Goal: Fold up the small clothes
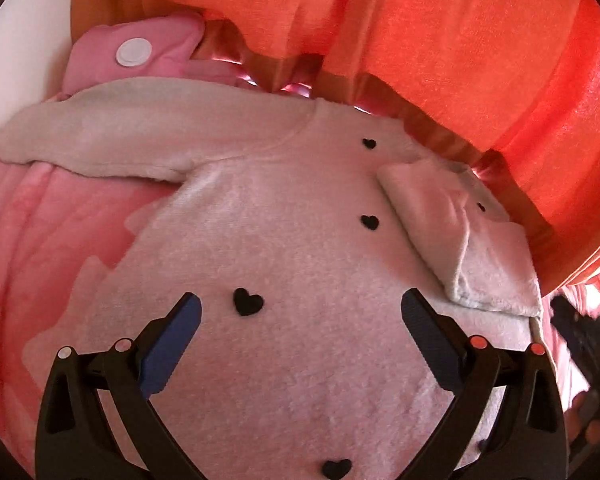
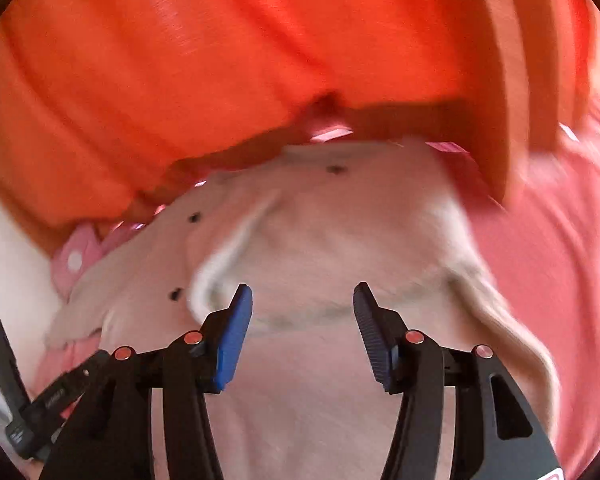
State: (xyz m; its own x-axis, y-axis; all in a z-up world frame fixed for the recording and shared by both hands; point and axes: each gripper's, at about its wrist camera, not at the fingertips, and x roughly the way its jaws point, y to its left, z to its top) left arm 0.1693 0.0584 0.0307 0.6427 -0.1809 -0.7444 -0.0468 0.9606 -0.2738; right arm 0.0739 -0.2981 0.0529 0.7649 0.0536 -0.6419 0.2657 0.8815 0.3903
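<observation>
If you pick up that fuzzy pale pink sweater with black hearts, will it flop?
Probably yes: the fuzzy pale pink sweater with black hearts already lies folded at one sleeve, so it would likely droop. Its plush pile probably grips rather than slips.

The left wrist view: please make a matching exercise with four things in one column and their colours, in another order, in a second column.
Things:
1. sweater
2. curtain
3. heart patches
4. blanket

Colours:
A. black
B. pink with paler patches
C. pale pinkish white
D. orange-red

Pairs: 1-C, 2-D, 3-A, 4-B
</observation>
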